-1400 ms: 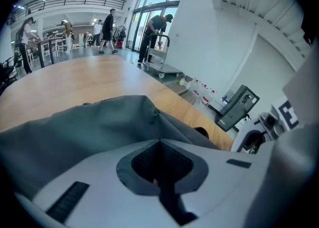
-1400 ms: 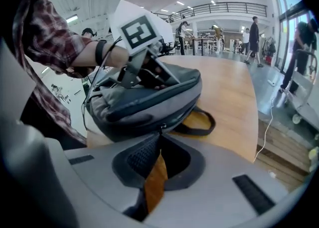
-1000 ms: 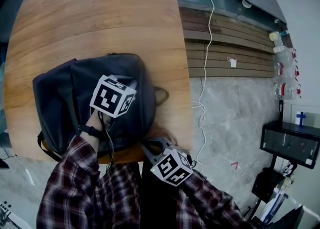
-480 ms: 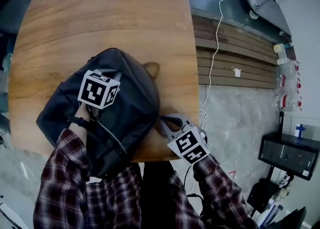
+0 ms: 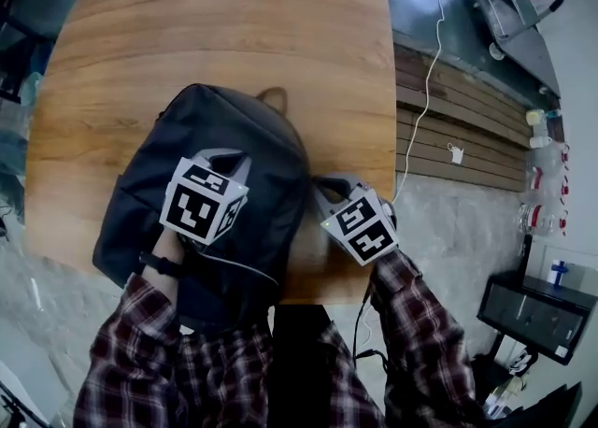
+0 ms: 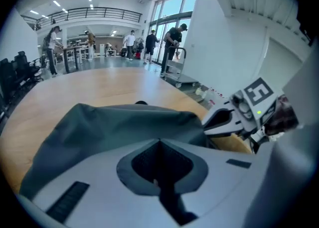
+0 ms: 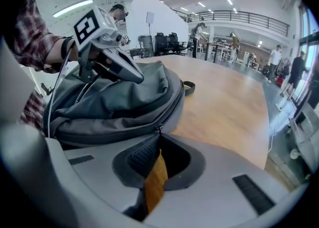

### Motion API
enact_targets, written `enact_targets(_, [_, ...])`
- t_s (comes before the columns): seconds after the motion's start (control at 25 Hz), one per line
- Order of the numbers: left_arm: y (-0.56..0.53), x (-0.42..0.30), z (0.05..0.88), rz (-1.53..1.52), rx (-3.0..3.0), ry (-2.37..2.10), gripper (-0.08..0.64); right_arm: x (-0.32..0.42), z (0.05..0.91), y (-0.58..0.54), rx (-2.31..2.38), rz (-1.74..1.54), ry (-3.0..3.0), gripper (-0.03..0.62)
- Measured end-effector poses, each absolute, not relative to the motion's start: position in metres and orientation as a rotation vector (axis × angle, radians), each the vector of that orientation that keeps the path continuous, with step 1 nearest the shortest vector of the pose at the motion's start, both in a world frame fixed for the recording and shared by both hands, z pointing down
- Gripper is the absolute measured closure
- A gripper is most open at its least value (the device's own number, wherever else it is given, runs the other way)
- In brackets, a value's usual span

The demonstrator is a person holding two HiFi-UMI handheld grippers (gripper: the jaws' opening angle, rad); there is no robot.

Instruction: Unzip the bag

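At tips of right gripper (image 7: pixel 158 140): zipper pull (image 7: pixel 157 131) of bag (image 5: pixel 238 122), pinched between closed jaws, probably for dragging along track. Clamped by left gripper (image 5: pixel 227 157) alongside: top fabric, likely as anchor against pull.

The far half of the table (image 5: pixel 215 15) is bare from edge to edge, and I can pass freely there. The bag (image 5: pixel 234 118) fills the near middle up to the near edge, with my left gripper (image 5: pixel 227 159) on top of it. Only a narrow strip is left toward the right edge, and my right gripper (image 5: pixel 324 191), pinched on the zip pull (image 7: pixel 158 129), sits in it.
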State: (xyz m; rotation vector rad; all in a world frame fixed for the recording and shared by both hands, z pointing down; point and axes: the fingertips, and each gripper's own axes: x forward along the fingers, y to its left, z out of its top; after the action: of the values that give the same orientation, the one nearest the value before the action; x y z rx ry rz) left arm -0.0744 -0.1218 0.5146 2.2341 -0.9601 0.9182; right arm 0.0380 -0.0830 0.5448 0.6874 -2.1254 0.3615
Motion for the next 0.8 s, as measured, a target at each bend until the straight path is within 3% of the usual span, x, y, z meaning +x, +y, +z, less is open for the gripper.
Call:
enact_targets(0.24, [-0.083,-0.037,0.504,1.012,2.229,-0.732,0.552,0.033,0.546,-0.085,0.683,0.374,-2.128,0.574])
enact_targets(0.8, [-0.083,-0.029,0.533,0.945,2.178,-0.82,0.552,0.038,0.536,-0.048,0.844,0.634,-2.165,0.574])
